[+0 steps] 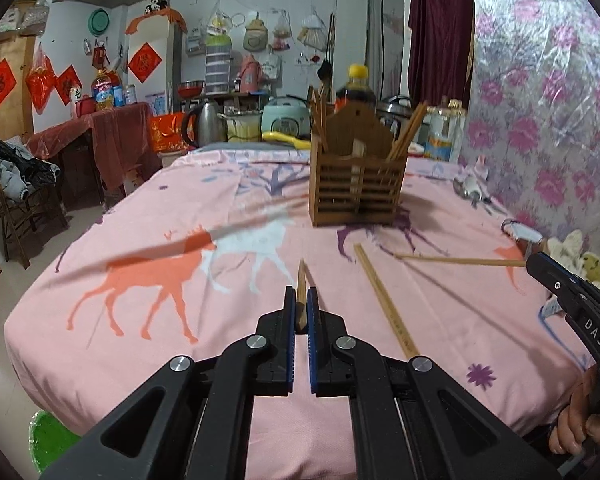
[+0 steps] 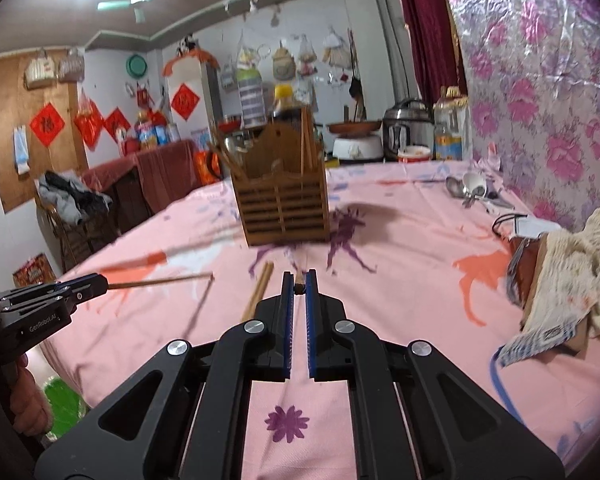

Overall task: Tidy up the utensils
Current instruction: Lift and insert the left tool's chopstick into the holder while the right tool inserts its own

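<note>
The table (image 1: 100, 280), spread with a pink cloth printed with horses, carries a slatted wooden holder (image 1: 358, 188) standing upright near the middle, well ahead of both grippers. Chopsticks already lean out of its left and right compartments.

The step in hand looks like carrying one chopstick in each gripper to that holder. To do it well, each stick should be brought above the holder's rim, tipped so its free end points down into a compartment, and let go only once that end is inside. The tall peaked back panel and the sticks already leaning there could knock a stick aside, so a steep approach from the front seems safest.

The left gripper (image 1: 301, 304) is clamped on a chopstick (image 1: 301, 284), which pokes forward between the blue pads. From the right wrist view, this stick juts out sideways, thin and pale brown.

The right gripper (image 2: 299, 284) is clamped too, on the end of another chopstick (image 2: 299, 278); only a small dark stub shows between its pads there. In the left wrist view this stick (image 1: 460, 260) reaches out level over the cloth.

A loose pair of chopsticks (image 1: 384, 296) lies flat on the cloth between the two grippers, still to collect. Spoons (image 2: 466, 188) lie by the flowered wall, well apart from the holder.
</note>
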Motion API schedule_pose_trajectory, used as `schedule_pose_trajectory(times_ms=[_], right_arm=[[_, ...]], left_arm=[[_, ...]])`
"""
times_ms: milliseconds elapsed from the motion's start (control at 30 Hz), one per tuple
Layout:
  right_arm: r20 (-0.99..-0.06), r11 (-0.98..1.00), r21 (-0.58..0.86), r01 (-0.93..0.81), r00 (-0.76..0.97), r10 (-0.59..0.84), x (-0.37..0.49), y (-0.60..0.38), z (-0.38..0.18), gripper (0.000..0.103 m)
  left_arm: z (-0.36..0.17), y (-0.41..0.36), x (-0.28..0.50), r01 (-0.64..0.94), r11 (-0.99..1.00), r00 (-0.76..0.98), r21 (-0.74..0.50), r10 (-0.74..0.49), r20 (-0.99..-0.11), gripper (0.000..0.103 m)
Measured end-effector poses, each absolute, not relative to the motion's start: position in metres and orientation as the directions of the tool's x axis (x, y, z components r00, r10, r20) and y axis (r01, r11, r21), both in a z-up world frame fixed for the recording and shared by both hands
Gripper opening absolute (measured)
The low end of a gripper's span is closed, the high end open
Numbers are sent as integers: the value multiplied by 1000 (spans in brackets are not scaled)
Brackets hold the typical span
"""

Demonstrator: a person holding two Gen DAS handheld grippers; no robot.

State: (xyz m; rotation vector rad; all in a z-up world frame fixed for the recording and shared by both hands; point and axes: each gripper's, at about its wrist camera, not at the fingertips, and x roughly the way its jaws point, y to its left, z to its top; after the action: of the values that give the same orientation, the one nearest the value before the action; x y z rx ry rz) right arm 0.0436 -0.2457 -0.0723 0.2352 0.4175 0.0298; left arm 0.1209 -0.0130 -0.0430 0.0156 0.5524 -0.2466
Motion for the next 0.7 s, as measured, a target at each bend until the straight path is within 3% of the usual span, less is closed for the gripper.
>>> schedule_pose_trajectory(times_ms=[700], right_arm=[[-344, 966, 254, -44, 930, 132, 69, -258, -13, 6]], left_arm=[[29, -19, 161, 298, 951, 816, -86, -301, -494, 6]])
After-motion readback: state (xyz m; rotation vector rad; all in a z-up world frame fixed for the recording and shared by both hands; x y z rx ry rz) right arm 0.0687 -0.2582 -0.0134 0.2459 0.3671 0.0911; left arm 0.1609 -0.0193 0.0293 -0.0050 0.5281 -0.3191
